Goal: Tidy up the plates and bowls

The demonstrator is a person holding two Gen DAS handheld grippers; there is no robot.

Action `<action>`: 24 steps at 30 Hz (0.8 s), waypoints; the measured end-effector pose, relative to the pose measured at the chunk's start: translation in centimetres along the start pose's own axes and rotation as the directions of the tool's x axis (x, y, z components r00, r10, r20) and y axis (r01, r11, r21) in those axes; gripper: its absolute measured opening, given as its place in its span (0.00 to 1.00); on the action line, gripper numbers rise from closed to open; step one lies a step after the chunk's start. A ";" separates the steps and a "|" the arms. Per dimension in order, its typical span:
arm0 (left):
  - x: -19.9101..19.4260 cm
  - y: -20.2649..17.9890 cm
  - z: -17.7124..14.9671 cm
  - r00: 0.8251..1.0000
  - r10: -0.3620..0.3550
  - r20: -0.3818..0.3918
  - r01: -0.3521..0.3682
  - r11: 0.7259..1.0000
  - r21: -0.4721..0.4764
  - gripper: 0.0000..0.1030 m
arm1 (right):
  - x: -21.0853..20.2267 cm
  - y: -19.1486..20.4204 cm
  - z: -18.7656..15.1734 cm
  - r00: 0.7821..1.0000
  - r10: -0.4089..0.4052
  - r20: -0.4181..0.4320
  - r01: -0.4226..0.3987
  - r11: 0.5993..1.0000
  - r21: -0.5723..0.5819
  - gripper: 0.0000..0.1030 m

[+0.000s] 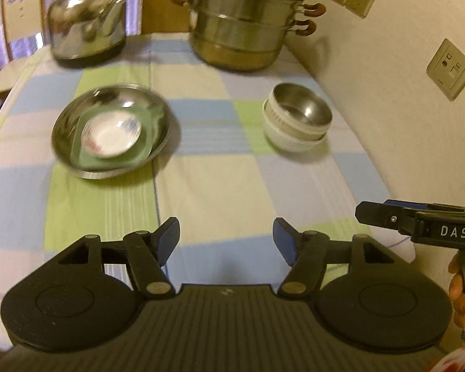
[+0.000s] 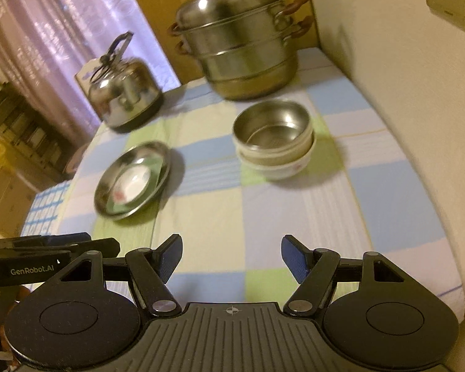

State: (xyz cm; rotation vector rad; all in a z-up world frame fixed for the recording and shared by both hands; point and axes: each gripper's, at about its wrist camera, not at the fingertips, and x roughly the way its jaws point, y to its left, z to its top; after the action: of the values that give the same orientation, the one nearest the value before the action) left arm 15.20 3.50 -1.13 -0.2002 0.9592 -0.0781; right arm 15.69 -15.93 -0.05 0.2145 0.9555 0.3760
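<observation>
Hovering over the near end of a checked tablecloth (image 1: 220, 186), the left gripper (image 1: 226, 241) and the right gripper (image 2: 231, 255) both have their jaws spread wide with nothing between them. Farther back on the left sits a steel plate (image 1: 111, 130) holding a green plate (image 1: 147, 145) and a small white dish (image 1: 111, 138), well apart from a stack of bowls (image 1: 297, 117) on the right, steel bowl on top. Behind them stand a kettle (image 2: 124, 93) and a steamer pot (image 2: 241, 46) near the wall.

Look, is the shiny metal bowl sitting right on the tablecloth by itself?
No, the metal bowl is nested on top of white bowls, which rest on the checked tablecloth.
</observation>
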 end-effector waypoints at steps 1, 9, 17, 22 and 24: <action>-0.3 0.2 -0.6 1.000 0.003 -0.003 -0.004 1.000 -0.010 0.62 | 0.0 0.2 -0.4 1.000 0.004 -0.006 -0.004 1.000 -0.006 0.68; -2.2 0.6 -3.8 0.999 0.047 -0.001 -0.047 0.998 -0.049 0.62 | -0.3 1.2 -3.4 0.999 0.006 -0.039 -0.008 0.999 -0.054 0.68; -3.0 0.5 -5.1 0.998 0.065 0.002 -0.065 0.996 -0.055 0.62 | -0.2 1.5 -5.0 0.998 -0.019 -0.063 0.014 0.996 -0.087 0.68; -3.1 0.4 -5.4 0.998 0.067 -0.004 -0.067 0.996 -0.056 0.62 | 0.1 1.3 -5.5 0.997 -0.024 -0.080 0.017 0.996 -0.090 0.68; -3.0 0.3 -5.4 0.998 0.067 -0.007 -0.067 0.996 -0.057 0.62 | 0.2 1.2 -5.6 0.996 -0.026 -0.084 0.019 0.996 -0.090 0.68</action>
State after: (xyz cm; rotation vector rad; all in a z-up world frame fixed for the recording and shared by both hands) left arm 9.08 3.53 -1.75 -0.2203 0.9731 0.0101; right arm 10.85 -14.65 -2.91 0.1067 1.0214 0.4090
